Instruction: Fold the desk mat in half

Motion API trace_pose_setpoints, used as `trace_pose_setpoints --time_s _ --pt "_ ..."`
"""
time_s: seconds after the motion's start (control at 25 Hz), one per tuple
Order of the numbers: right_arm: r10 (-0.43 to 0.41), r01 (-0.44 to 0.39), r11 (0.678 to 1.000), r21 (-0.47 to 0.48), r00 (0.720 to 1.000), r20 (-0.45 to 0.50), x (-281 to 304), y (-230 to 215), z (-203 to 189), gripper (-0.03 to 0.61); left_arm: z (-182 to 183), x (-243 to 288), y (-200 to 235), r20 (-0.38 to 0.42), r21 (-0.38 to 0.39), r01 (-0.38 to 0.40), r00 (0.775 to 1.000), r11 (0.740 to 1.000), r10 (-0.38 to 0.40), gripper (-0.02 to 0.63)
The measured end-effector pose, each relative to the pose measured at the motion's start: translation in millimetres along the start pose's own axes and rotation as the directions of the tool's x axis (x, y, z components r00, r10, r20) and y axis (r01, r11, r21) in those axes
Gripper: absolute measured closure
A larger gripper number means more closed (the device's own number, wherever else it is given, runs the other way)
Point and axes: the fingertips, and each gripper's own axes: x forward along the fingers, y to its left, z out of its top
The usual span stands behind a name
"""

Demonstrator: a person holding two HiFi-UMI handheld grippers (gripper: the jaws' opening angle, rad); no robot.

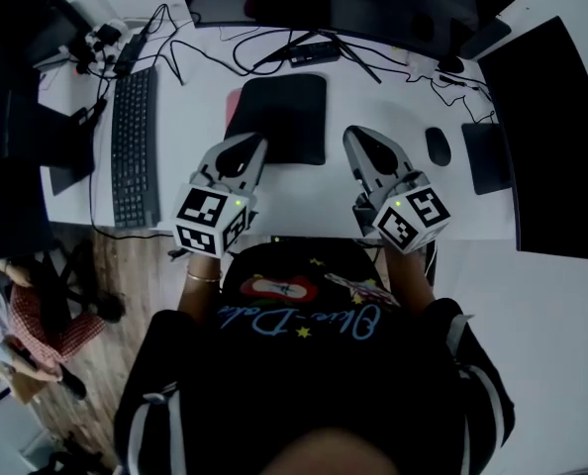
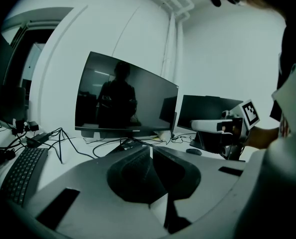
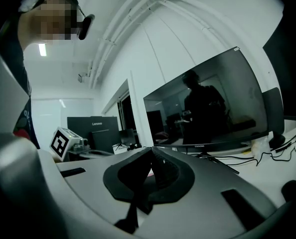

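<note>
Left gripper (image 1: 255, 146) and right gripper (image 1: 359, 139) are both pinched closed on nothing, hovering just short of the black mat (image 1: 280, 117), which looks folded already, so probably done.

The head view is hard in contrast: the white desk (image 1: 304, 194) is evenly bright, while the desk mat (image 1: 279, 117) is a flat black patch with no surface detail. The desk's far edge bows under lens distortion. Both gripper views are fisheye circles with black corners and a cool green cast. A ceiling lamp (image 3: 42, 49) glows at upper left in the right gripper view. The monitor (image 2: 125, 96) mirrors a dim silhouette and light strips.
</note>
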Motion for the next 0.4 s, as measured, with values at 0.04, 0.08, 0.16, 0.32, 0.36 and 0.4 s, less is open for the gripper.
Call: trace_pose_setpoints --time_s 0.04,0.08,0.16,0.32,0.36,0.4 --pt "0.004 -0.004 1.0 -0.005 1.0 -0.004 1.4 1.4 -0.2 0.578 -1.7 -1.5 1.9 -0.005 0.002 -0.005 1.0 1.0 0.005 0.598" --pt "0.008 -0.008 1.0 -0.009 1.0 -0.007 2.7 2.8 -0.5 0.578 -3.0 -3.2 4.3 -0.009 0.004 -0.011 1.0 1.0 0.011 0.598" --pt "0.015 -0.015 1.0 -0.012 1.0 -0.01 5.2 5.5 -1.1 0.578 -4.4 -6.9 9.3 -0.012 0.004 -0.025 1.0 1.0 0.025 0.598" --pt "0.022 -0.023 1.0 -0.014 1.0 -0.014 8.7 10.1 -2.4 0.578 -4.1 -11.7 14.0 -0.001 -0.015 -0.033 0.999 0.999 0.033 0.598" --pt "0.024 -0.024 1.0 -0.015 1.0 -0.014 9.6 10.7 -2.6 0.578 -3.9 -12.3 14.6 0.002 -0.019 -0.034 0.999 0.999 0.034 0.598" --pt "0.026 -0.026 1.0 -0.016 1.0 -0.014 10.6 11.3 -2.7 0.578 -3.6 -12.7 15.3 0.005 -0.022 -0.036 0.999 0.999 0.036 0.598"
